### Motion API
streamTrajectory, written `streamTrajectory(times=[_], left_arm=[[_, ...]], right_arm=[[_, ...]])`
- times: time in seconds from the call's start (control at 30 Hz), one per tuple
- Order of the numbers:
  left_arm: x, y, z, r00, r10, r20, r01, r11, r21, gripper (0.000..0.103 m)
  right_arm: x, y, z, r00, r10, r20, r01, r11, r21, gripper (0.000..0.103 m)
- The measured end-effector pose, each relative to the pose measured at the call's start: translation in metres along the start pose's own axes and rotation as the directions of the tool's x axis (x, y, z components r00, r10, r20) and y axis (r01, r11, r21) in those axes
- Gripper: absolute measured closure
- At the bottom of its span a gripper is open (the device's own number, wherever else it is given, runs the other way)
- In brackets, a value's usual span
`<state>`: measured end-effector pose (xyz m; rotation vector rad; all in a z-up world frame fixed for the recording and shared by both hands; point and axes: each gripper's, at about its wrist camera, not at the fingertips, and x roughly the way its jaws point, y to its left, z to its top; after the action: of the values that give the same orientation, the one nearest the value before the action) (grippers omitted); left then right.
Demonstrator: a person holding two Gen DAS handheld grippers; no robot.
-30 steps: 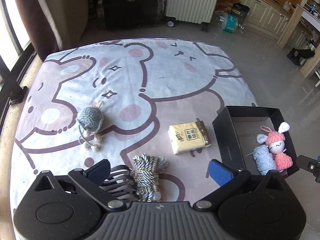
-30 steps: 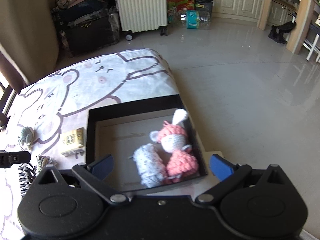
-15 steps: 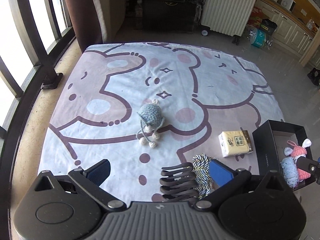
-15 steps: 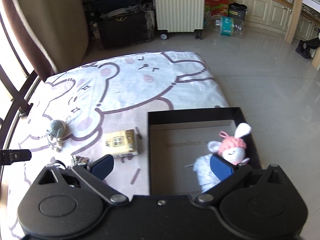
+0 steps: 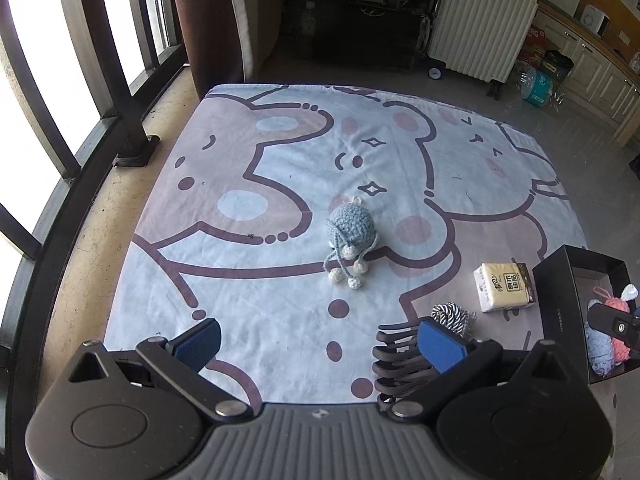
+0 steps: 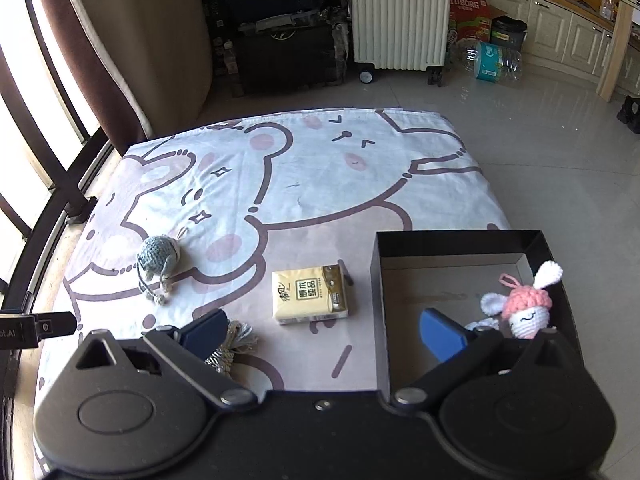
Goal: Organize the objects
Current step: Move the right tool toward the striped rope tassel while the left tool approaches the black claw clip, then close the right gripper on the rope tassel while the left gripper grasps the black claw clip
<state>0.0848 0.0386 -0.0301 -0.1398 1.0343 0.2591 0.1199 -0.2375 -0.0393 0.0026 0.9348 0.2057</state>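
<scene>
While both tools gape empty | blue-grey crocheted toy [image 5: 351, 229], dangling cream pom-poms | lying on blanket [image 5: 280, 184]

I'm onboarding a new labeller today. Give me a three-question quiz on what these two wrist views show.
1. True or false: the tissue pack lies inside the black box.
2. Which toy is in the box: A) pink bunny B) blue-grey crochet toy?
3. Fill in: both the left gripper and right gripper are ____.

Key: 1 false, it lies on the sheet beside the box. 2 A. 3 open.
</scene>
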Motion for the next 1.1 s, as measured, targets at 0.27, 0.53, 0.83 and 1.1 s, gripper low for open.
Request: streamTrajectory(times=[0.27,0.53,0.83,1.1], left_arm=[[0.004,-0.010,-0.003,1.000,0.004,0.014,-0.005,0.999,0.053,0.000],[0.011,-0.019,-0.003,1.000,0.000,0.004,-0.001,0.997,0.073,0.000],[0.022,-0.029,-0.004,0.999,-0.035,-0.026,0.036,0.999,0.038,0.000],[0.042,-0.039,-0.007,0.993,-0.055,-0.104,0.061,0.997,0.050,0.000]], right_arm=[[0.006,0.006,-0.007,1.000,-0.006,-0.007,0.006,1.000,0.006,0.000],[0.011,0.011,-0.007,1.000,-0.015,-0.017,0.014,0.999,-0.039,0.000],[0.016,0.023,0.005,0.999,-0.014,-0.040,0.010,0.996,-0.089,0.000],[0.044,0.019,-0.011,0.995,0.008,-0.101,-0.011,0.999,-0.031,0.000]])
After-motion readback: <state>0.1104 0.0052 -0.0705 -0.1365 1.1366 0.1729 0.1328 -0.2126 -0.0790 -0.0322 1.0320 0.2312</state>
